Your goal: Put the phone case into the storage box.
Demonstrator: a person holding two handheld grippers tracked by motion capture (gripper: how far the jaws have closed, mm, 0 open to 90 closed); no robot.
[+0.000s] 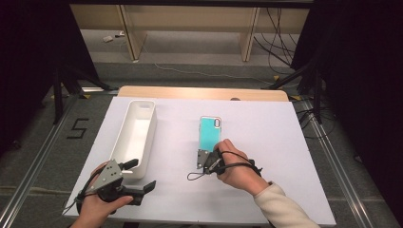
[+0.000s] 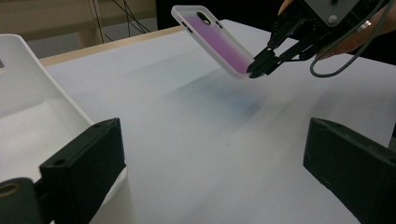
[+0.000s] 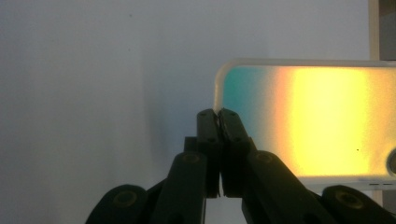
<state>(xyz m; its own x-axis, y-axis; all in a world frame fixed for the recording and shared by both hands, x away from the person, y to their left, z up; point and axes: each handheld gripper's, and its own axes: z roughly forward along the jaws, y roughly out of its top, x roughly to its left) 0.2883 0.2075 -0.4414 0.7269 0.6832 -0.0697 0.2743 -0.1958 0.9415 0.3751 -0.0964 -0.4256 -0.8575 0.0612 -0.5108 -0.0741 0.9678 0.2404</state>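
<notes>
A phone case (image 1: 210,132) with a teal back and a pale rim hangs tilted above the white table sheet (image 1: 266,142), its shadow on the sheet below. My right gripper (image 1: 205,153) is shut on the rim at the case's near end. From the left gripper view the case (image 2: 215,39) looks purple, with the right gripper (image 2: 257,67) pinching its lower corner. In the right gripper view the right gripper (image 3: 218,114) clamps the case (image 3: 308,126) at its edge. My left gripper (image 1: 141,175) rests at the front left, open, with nothing between its fingers (image 2: 84,163).
A long white bin (image 1: 151,137) lies left of centre, its near end beside the left gripper; its wall (image 2: 28,84) fills the left of the left gripper view. Wooden table edge at the back. Cables and stands lie on the floor around.
</notes>
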